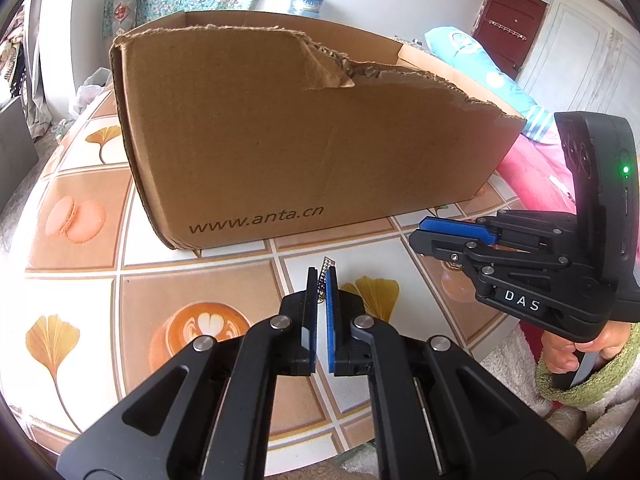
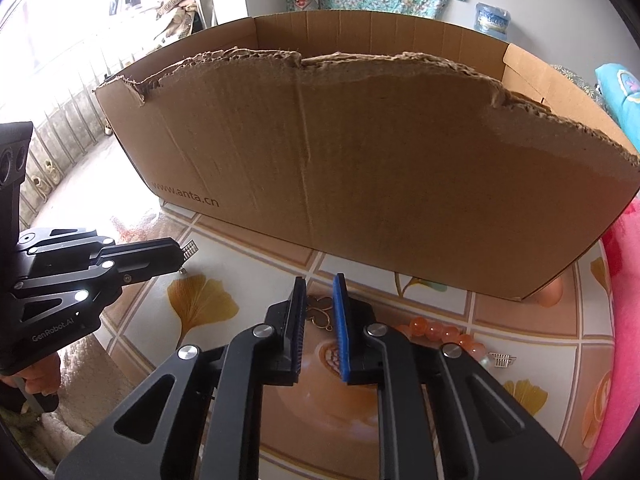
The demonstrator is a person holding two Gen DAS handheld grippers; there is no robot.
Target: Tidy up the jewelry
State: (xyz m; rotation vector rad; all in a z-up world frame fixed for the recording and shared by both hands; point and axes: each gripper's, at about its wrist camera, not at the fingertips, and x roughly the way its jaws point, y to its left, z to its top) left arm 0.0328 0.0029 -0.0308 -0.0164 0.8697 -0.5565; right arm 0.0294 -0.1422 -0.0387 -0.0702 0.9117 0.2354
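Observation:
My left gripper (image 1: 321, 270) is shut on a small silver studded piece (image 1: 327, 261), whose tip sticks out past the pads; the right wrist view shows the same silver piece (image 2: 190, 249) at the left gripper's (image 2: 180, 255) tip. My right gripper (image 2: 319, 279) hovers low over the table with a narrow gap between its pads. Through that gap a thin gold clover-shaped piece (image 2: 320, 314) lies on the cloth, untouched. An orange bead bracelet (image 2: 440, 332) and another small silver piece (image 2: 502, 359) lie to its right. The right gripper (image 1: 416, 233) is at the right in the left wrist view.
A torn brown cardboard box (image 1: 280, 140) (image 2: 380, 160) with an open top stands just behind both grippers. The table (image 1: 192, 264) wears a tiled cloth with leaves and macarons. Pink fabric (image 2: 624, 280) lies along the right edge. A hand (image 1: 568, 354) in a fleece sleeve holds the right gripper.

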